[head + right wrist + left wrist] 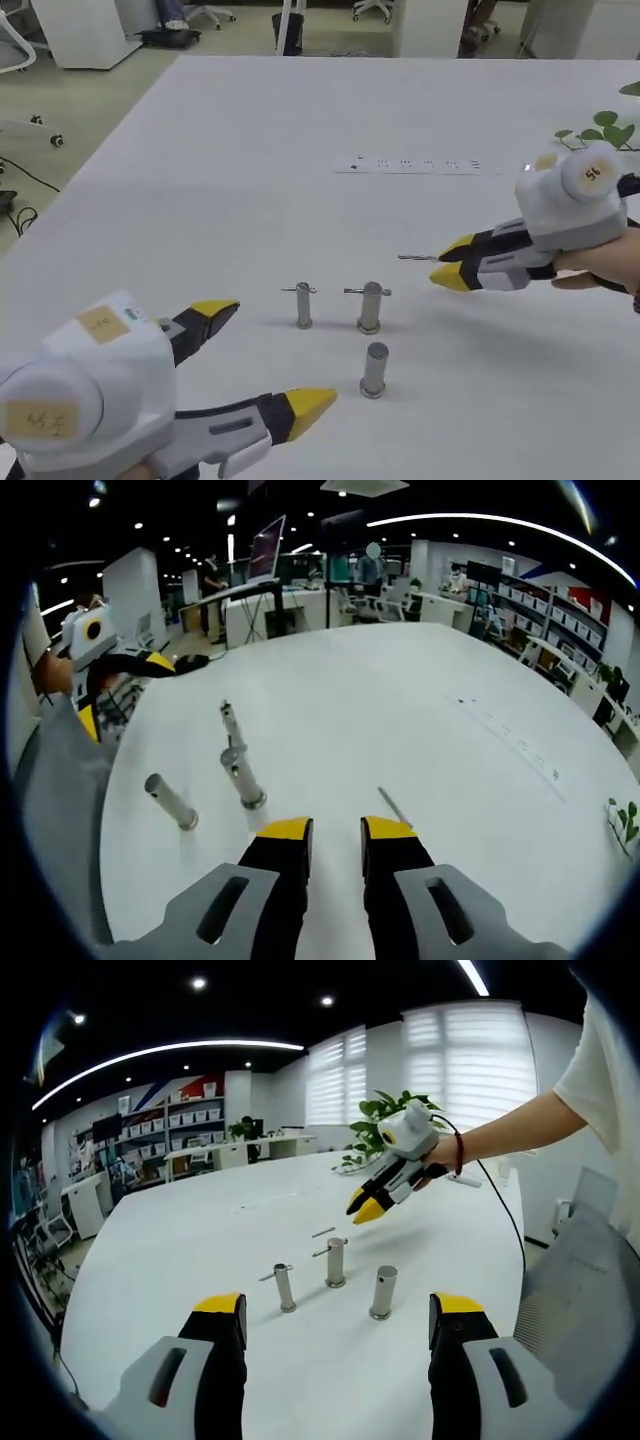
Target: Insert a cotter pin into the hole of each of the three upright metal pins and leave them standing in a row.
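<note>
Counter [300,150], white and broad, carries everything. Left tool [272,355], lower left of the head view, gapes released. Right tool [448,264], at right edge, is clenched on a thin grey metal cotter pin [416,258], long axis level, pointing frame-left. The bare upright grey metal pin [375,369] stands lower centre, down-left of that tip, below the left pinned upright [304,305] and right pinned upright [370,307].

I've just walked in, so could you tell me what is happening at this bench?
A person is fitting cotter pins into three upright pins. The left pin and middle pin each carry one; the near pin is bare. The right gripper is at the last cotter pin; whether it grips it is unclear. The left gripper hangs open.
</note>
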A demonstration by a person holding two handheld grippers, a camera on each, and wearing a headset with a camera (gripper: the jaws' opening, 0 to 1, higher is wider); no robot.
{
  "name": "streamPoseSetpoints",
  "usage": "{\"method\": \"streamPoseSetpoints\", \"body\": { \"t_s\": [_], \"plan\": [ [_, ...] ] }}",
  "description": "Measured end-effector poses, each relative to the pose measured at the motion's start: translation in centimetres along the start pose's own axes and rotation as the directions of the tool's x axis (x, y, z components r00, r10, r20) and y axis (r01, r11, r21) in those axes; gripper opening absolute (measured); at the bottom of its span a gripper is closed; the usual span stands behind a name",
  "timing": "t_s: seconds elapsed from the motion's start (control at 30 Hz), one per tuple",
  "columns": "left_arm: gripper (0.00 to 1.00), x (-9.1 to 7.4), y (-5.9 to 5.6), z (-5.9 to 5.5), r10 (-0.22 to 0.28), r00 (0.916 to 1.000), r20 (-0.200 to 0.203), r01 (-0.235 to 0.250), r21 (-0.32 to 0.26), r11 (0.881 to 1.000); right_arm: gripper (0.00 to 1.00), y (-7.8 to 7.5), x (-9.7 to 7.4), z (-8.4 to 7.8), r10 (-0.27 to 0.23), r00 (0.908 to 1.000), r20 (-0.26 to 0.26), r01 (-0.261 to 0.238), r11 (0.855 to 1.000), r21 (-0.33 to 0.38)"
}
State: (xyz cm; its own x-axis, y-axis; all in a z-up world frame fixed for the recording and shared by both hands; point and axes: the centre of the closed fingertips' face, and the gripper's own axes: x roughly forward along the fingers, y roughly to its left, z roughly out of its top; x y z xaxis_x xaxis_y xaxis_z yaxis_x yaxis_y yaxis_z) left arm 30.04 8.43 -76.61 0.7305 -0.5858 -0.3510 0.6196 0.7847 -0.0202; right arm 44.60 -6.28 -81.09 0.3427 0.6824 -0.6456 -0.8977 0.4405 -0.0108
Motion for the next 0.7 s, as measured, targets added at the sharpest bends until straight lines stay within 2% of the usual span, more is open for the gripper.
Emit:
{"method": "streamPoseSetpoints", "body": {
  "t_s": [0.07,0.2,0.4,0.47,0.7],
  "plan": [
    [0.74,0.1,0.1,0.0,0.001,1.0,0.0,-0.001,-0.004,1.0,0.2,-0.7,0.3,0.0,-0.013,0.9999,0.001,0.013,1.0,0.003],
    [0.72,0.4,0.1,-0.1,-0.001,1.0,-0.002,0.001,-0.004,1.0,0.19,-2.8,1.4,-0.6,-0.054,0.9981,-0.031,0.055,0.998,0.024],
    [0.71,0.7,0.2,-0.1,-0.006,1.0,-0.001,0.006,-0.011,1.0,0.18,-4.5,3.1,-1.2,-0.064,0.9961,-0.06,0.066,0.998,0.024],
    [0.71,0.9,0.3,-0.2,-0.008,1.0,-0.002,0.008,-0.014,1.0,0.18,-5.9,4.1,-1.7,-0.058,0.9956,-0.074,0.06,0.998,0.016],
    [0.7,1.2,0.3,-0.4,-0.012,0.9999,-0.008,0.012,-0.023,1.0,0.18,-5.9,5.0,-2.4,-0.033,0.9925,-0.118,0.032,0.999,-0.011]
  ]
}}
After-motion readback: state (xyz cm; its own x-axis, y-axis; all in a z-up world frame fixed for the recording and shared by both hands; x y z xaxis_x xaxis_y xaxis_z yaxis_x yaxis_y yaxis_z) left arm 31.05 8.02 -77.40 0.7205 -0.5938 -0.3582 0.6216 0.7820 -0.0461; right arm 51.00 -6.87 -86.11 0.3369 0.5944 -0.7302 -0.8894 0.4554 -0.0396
